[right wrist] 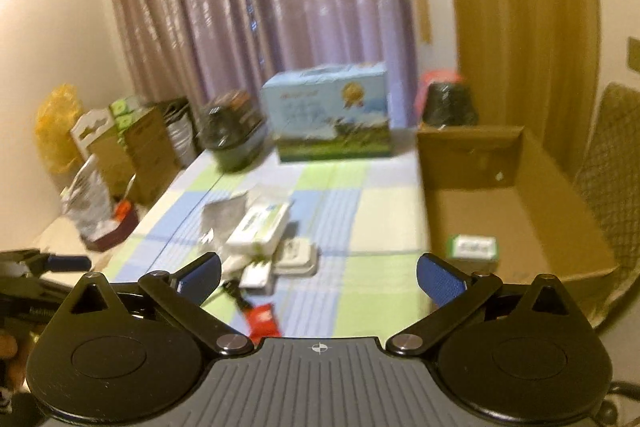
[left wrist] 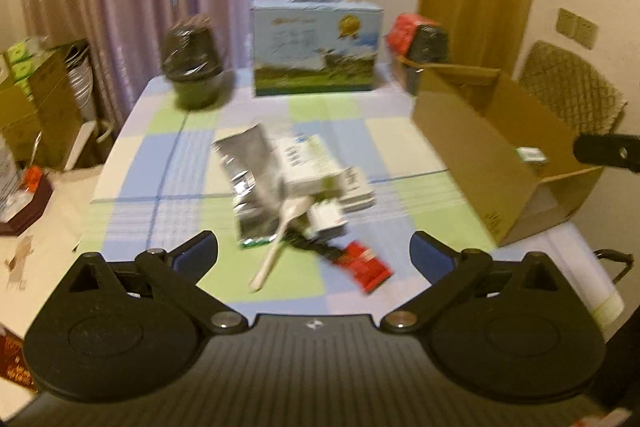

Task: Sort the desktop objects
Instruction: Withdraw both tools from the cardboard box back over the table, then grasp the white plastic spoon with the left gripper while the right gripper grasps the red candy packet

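A: Starting at the left, what's the left gripper [left wrist: 314,253] doing?

B: Hanging above the near edge of the checked tablecloth [left wrist: 168,163] with its jaws spread wide and nothing between them. It faces the pile, so I'd judge it is lining up a pick.

A: And the pile itself?

B: Mid-table: a silver foil pouch [left wrist: 250,167] on the left, a white-and-green box [left wrist: 308,163] overlapping it, a white plastic spoon [left wrist: 280,239] lying partly over the pouch, and a red packet [left wrist: 366,265] nearest the gripper. They overlap, so the loose outer pieces look easiest to take first.

A: Further right?

B: The open cardboard box [right wrist: 516,211] at the table's right edge, evidently the sorting bin: one small green-and-white box [right wrist: 474,247] already lies inside. The right gripper [right wrist: 320,277] hovers just beside the near wall, released and empty.
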A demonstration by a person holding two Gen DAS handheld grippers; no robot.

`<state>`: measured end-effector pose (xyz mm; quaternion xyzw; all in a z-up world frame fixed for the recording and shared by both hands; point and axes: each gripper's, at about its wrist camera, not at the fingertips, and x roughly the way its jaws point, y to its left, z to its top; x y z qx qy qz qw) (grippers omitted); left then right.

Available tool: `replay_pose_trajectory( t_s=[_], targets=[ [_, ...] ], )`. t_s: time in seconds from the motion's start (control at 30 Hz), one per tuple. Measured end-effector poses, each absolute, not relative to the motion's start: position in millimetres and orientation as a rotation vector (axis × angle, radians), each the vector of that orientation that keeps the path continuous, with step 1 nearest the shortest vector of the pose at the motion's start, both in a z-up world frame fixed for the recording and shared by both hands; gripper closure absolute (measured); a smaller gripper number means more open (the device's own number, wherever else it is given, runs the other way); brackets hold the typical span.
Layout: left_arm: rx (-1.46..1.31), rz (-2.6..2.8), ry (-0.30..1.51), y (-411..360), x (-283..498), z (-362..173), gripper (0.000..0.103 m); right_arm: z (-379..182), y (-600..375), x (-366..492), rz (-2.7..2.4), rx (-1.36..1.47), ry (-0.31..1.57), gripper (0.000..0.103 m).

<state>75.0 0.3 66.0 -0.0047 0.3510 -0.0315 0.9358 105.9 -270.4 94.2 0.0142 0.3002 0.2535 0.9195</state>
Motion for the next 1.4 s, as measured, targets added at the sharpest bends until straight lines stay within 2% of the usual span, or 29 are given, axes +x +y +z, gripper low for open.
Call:
replay_pose_trajectory(
  t_s=[0.3,0.73,1.07,1.4],
  targets=[
    [-0.026,-0.032,0.782,34,73,31,0.002,48,-245,109,0.562,-0.007,0.692,0.002],
    [0.052,-0.09,0.812,40,107,-14,0.004,-4,-216,141,0.614,-0.087,0.752,0.003],
    [0.08,-0.12,0.844,47,137,-38,0.014,-33,-196,160,0.696,-0.154,0.784,0.027],
    [0.087,-0.149,0.856,53,154,-46,0.015,-58,-164,169,0.784,-0.202,0.82,0.03]
  ],
)
